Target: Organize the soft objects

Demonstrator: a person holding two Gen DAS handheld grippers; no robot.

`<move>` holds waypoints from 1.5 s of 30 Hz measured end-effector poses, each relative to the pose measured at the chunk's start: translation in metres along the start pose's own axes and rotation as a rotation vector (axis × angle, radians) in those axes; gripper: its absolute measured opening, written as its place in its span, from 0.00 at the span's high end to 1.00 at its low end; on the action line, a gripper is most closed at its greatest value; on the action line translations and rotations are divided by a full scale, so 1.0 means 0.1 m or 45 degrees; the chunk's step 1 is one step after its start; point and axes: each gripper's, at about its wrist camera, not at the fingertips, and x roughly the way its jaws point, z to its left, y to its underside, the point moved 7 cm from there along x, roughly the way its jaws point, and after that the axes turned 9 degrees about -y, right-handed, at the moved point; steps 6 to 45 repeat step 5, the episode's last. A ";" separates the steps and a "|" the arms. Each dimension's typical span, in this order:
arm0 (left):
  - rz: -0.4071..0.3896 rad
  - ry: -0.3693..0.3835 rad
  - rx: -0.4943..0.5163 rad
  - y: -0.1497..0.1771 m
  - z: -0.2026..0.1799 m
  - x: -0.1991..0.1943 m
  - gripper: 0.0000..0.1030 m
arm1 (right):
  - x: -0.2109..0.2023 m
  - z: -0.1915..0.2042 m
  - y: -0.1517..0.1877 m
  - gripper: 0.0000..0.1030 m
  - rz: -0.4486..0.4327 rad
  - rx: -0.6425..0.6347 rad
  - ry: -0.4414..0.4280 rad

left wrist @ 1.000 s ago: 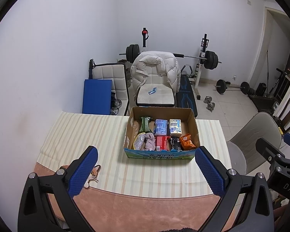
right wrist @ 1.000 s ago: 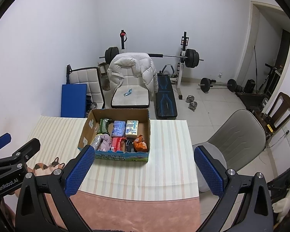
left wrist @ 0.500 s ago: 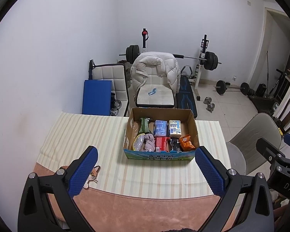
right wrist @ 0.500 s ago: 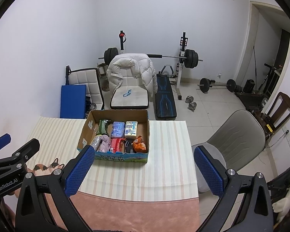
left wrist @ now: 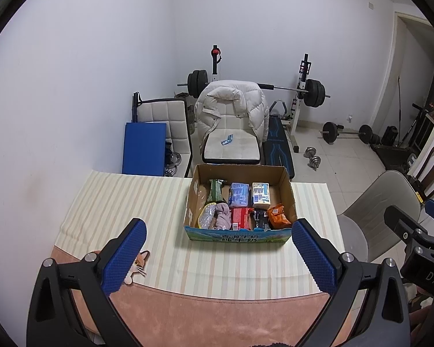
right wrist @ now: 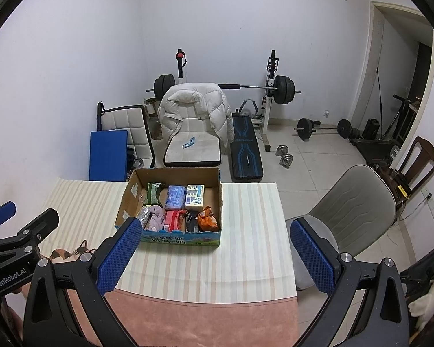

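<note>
Up above the bench [left wrist: 147, 202], both sets of tongs hang spread wide and hold nothing: the left tongs [left wrist: 218, 256] and the right tongs [right wrist: 215, 253]. One cardboard box [left wrist: 240, 235] sits on the striped cloth [right wrist: 246, 231], near the far edge. Inside it I count about eight items in two rows: a green packet, a blue pack [left wrist: 239, 194], a white carton [left wrist: 260, 193], a silvery bag, one pink soft cloth [left wrist: 222, 216], a red pack, a black packet and an orange bag [left wrist: 277, 216].
</note>
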 end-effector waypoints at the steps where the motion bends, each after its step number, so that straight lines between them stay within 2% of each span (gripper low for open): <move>1: 0.000 0.000 0.000 0.00 0.00 0.00 0.00 | 0.01 0.00 -0.01 0.00 0.000 0.000 -0.002; 45: -0.003 -0.001 -0.002 -0.01 0.00 -0.02 0.00 | 0.00 0.00 -0.01 0.00 -0.002 0.001 0.000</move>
